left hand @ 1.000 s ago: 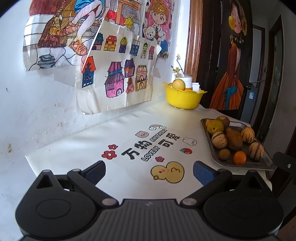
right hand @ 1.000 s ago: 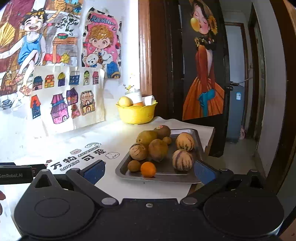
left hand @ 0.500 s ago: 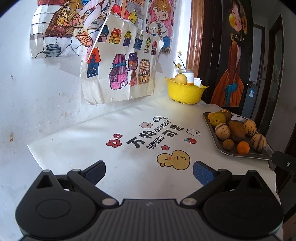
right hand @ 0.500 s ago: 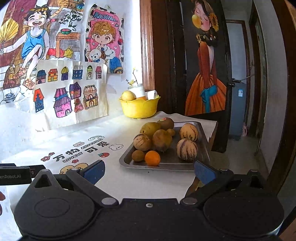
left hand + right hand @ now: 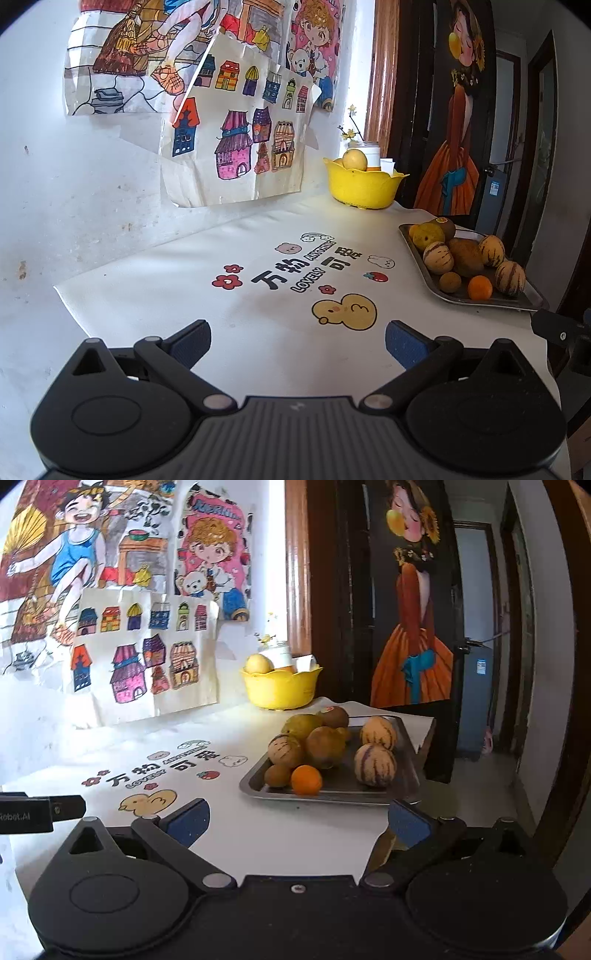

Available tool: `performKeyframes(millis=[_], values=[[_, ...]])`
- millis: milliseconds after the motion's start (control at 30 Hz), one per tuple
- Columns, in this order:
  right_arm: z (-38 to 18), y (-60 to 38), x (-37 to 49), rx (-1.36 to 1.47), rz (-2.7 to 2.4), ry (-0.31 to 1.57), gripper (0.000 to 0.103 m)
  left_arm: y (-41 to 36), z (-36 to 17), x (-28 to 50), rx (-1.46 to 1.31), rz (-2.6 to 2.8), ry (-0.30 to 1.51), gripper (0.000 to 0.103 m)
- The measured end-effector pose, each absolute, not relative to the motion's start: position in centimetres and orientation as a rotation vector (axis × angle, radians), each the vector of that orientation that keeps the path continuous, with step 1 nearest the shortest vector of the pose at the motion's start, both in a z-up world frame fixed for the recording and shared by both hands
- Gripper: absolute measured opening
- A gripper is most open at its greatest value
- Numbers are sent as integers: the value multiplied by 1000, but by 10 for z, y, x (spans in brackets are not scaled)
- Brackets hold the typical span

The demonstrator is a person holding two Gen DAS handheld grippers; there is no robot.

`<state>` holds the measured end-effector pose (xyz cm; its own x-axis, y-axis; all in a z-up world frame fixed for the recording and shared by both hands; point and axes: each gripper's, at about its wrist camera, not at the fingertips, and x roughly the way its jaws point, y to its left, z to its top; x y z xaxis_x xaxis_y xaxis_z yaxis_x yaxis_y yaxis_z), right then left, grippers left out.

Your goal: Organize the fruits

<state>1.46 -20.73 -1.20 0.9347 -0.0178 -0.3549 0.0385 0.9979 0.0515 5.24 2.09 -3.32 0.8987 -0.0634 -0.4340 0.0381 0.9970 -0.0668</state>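
Note:
A metal tray (image 5: pixel 343 797) (image 5: pixel 413 240) at the table's right edge carries several fruits: striped melons (image 5: pixel 375 765), brown fruits (image 5: pixel 325 746), a small orange (image 5: pixel 306 780) (image 5: pixel 480 288). Against the back wall stands a yellow bowl (image 5: pixel 280 690) (image 5: pixel 362 186) with a pale fruit (image 5: pixel 259 663) in it. My right gripper (image 5: pixel 297 821) is open and empty, just short of the tray's near rim. Over the printed white cloth (image 5: pixel 207 295), well left of the tray, my left gripper (image 5: pixel 297 341) is open and holds nothing.
Children's drawings (image 5: pixel 240 147) hang on the white wall behind the table. A dark door with a painted figure (image 5: pixel 413 635) and a doorway lie to the right, past the table edge. The left gripper's body (image 5: pixel 37 812) shows at the right view's left edge.
Both grippers have drawn back and risen a little, so the tray and bowl look farther off and lower. Both stayed open.

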Motion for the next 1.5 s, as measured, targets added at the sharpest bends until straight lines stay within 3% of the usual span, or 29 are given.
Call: performKeyframes(millis=[1500], values=[[-17, -200, 20, 30, -2, 370, 102, 32, -39, 54, -86, -15, 476, 103]])
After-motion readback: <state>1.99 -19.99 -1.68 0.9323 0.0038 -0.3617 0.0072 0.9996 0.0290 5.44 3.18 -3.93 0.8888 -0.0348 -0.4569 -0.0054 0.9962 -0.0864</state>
